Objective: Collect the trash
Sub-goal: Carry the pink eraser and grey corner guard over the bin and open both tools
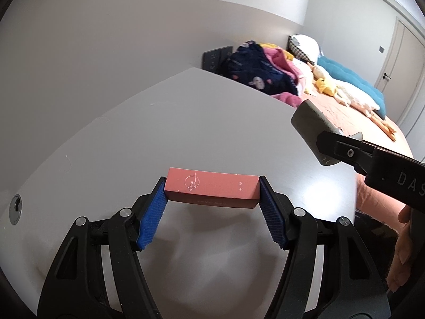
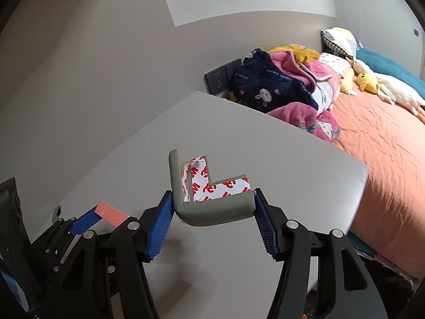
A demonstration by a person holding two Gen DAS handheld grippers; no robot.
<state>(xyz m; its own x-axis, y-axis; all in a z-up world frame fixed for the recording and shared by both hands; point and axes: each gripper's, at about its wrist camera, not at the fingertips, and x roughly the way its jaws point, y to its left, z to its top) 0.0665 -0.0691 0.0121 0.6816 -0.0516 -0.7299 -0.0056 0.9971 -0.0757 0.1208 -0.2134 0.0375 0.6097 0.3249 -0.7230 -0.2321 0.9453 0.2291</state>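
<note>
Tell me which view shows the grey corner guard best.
The right wrist view: the corner guard sits centred between the right gripper's blue pads, its L shape and red-printed tape liner plain. The left wrist view catches only its grey back, at the right edge, partly hidden by that gripper.

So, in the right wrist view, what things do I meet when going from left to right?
Pink box held in the left gripper → grey corner guard held in the right gripper → dark blue rabbit blanket → yellow duck toy.

The right gripper clamps a grey corner guard at frame centre, above the table. At lower left, the left gripper holds a pink box.
</note>
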